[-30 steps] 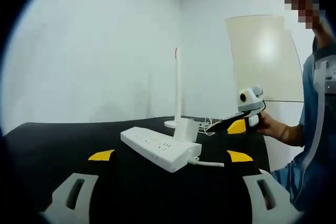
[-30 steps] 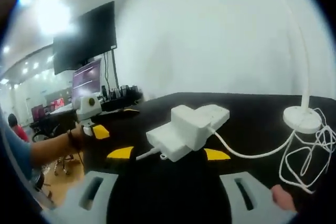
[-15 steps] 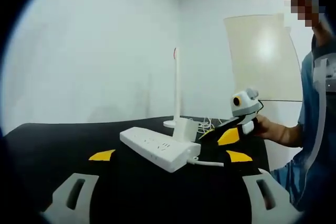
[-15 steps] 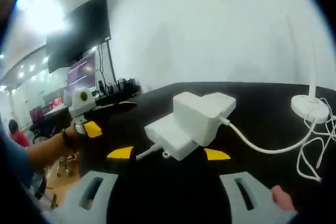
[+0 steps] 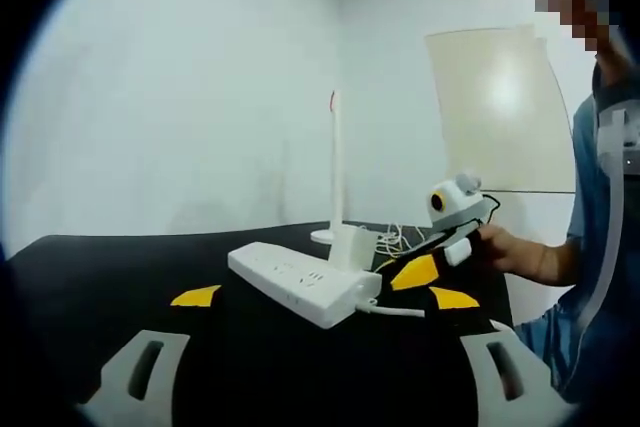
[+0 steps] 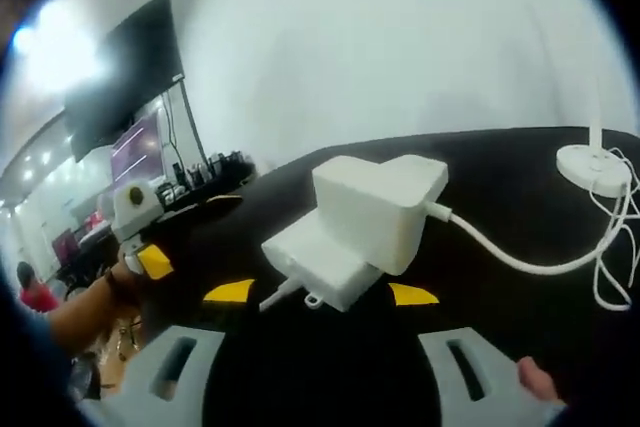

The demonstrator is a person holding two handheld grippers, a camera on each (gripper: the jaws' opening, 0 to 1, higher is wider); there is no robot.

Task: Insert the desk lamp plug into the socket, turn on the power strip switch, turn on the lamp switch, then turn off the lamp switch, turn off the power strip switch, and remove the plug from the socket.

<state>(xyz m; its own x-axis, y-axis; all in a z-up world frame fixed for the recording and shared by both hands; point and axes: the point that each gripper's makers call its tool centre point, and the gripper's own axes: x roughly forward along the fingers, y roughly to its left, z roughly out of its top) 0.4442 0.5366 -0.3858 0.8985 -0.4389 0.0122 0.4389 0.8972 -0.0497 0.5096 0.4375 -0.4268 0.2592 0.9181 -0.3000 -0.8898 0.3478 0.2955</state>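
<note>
Plug (image 6: 380,209) seated in power strip (image 5: 300,281) on desk (image 5: 90,277). Right tongs (image 6: 318,367) open, strip at 12 o'clock. Left tongs (image 5: 322,379) open, idle. Likely next: grip plug, pull out.

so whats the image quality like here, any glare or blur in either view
Left gripper view: fairly sharp on the white plastic power strip, with soft glare on the pale wall panel. Right gripper view: blown-out ceiling light, soft overall blur, fisheye bending the black tabletop edge.
</note>
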